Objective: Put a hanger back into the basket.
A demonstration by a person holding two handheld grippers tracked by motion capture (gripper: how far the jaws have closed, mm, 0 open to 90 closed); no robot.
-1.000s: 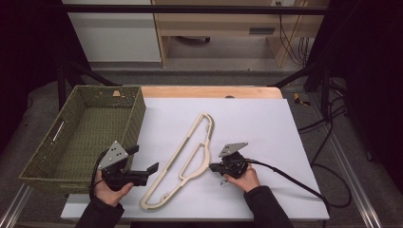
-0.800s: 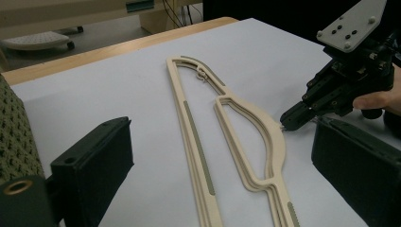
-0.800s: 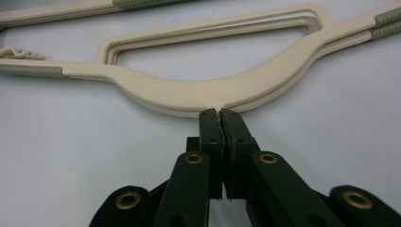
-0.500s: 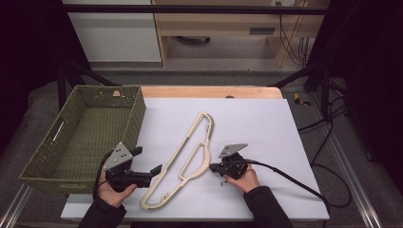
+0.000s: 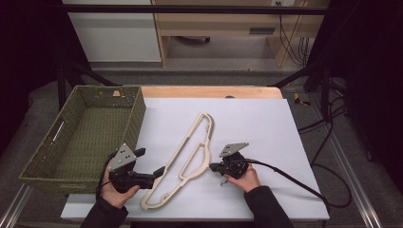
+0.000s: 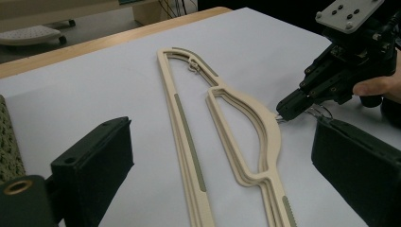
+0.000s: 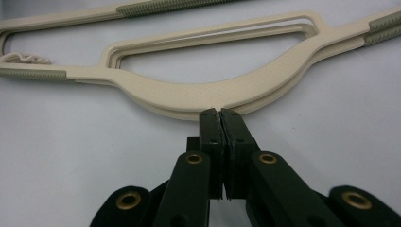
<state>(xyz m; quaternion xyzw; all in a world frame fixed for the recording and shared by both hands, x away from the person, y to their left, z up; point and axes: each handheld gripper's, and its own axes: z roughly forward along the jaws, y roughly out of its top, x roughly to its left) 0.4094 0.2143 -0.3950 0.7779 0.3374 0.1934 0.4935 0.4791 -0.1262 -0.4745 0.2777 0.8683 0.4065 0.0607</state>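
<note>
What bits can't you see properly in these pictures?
- Hanger hook: in the right gripper view, the shut right gripper covers where it meets the hangers.
- Number of stacked hangers: high view, too small to count.
- Basket: high view, its near inside wall is hidden by its rim.
- Left gripper: left gripper view, jaw tips cut off by the bottom edge.

Dim room, grey floor (image 5: 228,76); white cabinet (image 5: 114,33) and wooden shelf unit (image 5: 223,23) at back, cables (image 5: 290,28) trailing, black frame rails (image 5: 190,8).
</note>
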